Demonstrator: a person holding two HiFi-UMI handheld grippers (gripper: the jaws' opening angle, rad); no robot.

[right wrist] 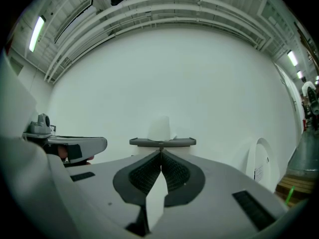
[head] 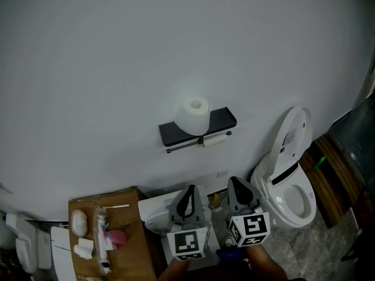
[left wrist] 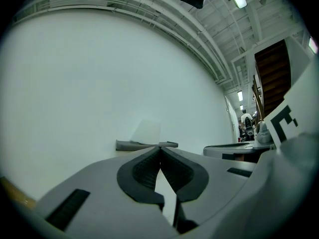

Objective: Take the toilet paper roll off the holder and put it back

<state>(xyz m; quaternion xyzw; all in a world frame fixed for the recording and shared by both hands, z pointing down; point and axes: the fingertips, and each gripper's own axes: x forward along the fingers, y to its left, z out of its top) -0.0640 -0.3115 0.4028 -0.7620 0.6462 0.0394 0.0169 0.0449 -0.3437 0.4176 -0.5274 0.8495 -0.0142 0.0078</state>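
Note:
A white toilet paper roll [head: 193, 116] stands upright on the black wall shelf of the holder [head: 222, 120]. A thin bar under the shelf carries a small white piece [head: 215, 139]. Both grippers hang low, well below the holder and apart from it. My left gripper [head: 190, 188] is shut with nothing between its tips, and so is my right gripper [head: 234, 181]. In the left gripper view the closed tips [left wrist: 160, 147] point at the shelf [left wrist: 128, 145] and the roll [left wrist: 147, 132]. In the right gripper view the tips [right wrist: 160, 151] line up under the shelf [right wrist: 182, 142] and the roll [right wrist: 160, 128].
A white toilet [head: 291, 186] with its lid raised stands at the right. A wooden top [head: 132, 227] at the lower left holds several small items. A white basin [head: 157, 211] sits just left of the left gripper. Dark wooden steps [head: 331, 174] lie at the far right.

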